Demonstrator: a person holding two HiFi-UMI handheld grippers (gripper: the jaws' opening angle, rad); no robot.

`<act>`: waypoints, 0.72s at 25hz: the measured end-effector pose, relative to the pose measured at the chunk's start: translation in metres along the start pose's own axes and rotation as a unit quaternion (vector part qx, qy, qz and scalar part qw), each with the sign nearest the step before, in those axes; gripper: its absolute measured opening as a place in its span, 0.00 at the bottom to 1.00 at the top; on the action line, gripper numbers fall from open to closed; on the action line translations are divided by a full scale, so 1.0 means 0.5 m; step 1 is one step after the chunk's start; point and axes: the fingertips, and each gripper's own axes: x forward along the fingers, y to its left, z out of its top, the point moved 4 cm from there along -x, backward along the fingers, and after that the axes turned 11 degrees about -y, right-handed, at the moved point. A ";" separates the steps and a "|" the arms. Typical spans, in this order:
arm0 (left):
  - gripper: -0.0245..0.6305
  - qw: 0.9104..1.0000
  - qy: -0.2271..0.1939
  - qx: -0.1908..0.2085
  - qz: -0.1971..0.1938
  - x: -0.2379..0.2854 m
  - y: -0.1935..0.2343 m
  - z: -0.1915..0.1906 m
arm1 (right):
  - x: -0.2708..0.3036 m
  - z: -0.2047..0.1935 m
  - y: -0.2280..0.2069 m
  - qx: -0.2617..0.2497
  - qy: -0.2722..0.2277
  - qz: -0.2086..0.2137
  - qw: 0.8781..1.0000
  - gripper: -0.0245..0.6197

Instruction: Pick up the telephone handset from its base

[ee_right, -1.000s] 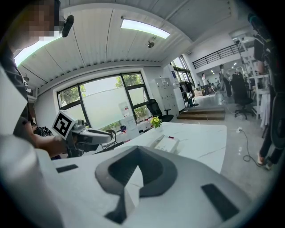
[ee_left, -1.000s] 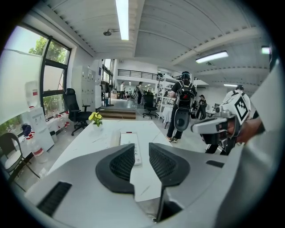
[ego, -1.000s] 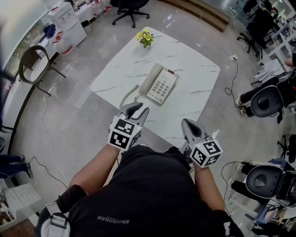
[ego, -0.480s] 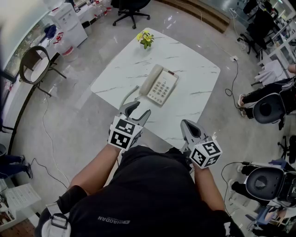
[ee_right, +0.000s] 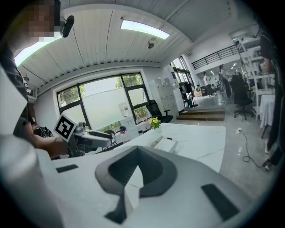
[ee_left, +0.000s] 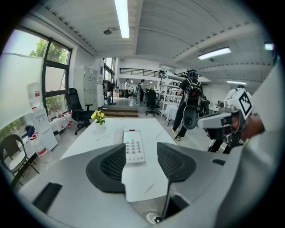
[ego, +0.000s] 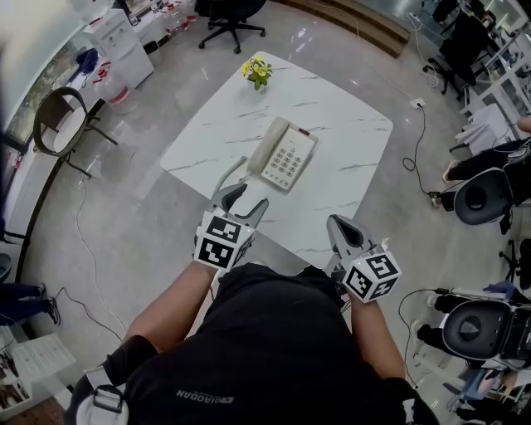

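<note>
The table point(ego: 332, 116) carries only 2 holders. A small pot of yellow flowers point(ego: 258, 70) stands at the far corner. The telephone base point(ego: 292, 162) lies near the middle, with the handset point(ego: 268, 143) seated in its cradle along the left side of the keypad. A grey cord point(ego: 230, 172) runs from the telephone toward the table's near left edge.

The left gripper point(ego: 246, 199) hangs over the near edge, well short of the telephone. Its jaws have just been opening and now stand wide apart with nothing between the pads. The right gripper point(ego: 338, 226) is held at the near right edge, its jaws clenched tip to tip and empty. Nothing lies on the table between either gripper and the handset.

Around the table on the grey floor are a black office chair point(ego: 233, 12), a round-backed chair point(ego: 58, 116) and a white cabinet point(ego: 122, 38) at the left. Cables trail across the floor.

The head view alone shows the handset on its cradle. The left gripper view frames the keypad between the spread jaws and shows a standing person point(ee_left: 189, 103) beyond the table. The left jaw covers the handset side there. The right gripper view shows large windows point(ee_right: 104, 104), and the telephone is small and far off in it.
</note>
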 end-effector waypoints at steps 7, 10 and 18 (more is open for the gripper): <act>0.37 1.000 0.011 0.005 0.004 0.030 0.013 -0.010 | -0.004 -0.006 -0.019 0.002 0.002 -0.007 1.000 0.04; 0.37 1.000 0.018 0.007 0.005 0.053 0.021 -0.011 | -0.006 -0.010 -0.031 0.002 0.007 -0.011 1.000 0.04; 0.36 0.998 0.052 0.015 0.015 0.155 0.053 -0.030 | 0.001 -0.017 -0.071 0.014 0.023 -0.011 1.000 0.04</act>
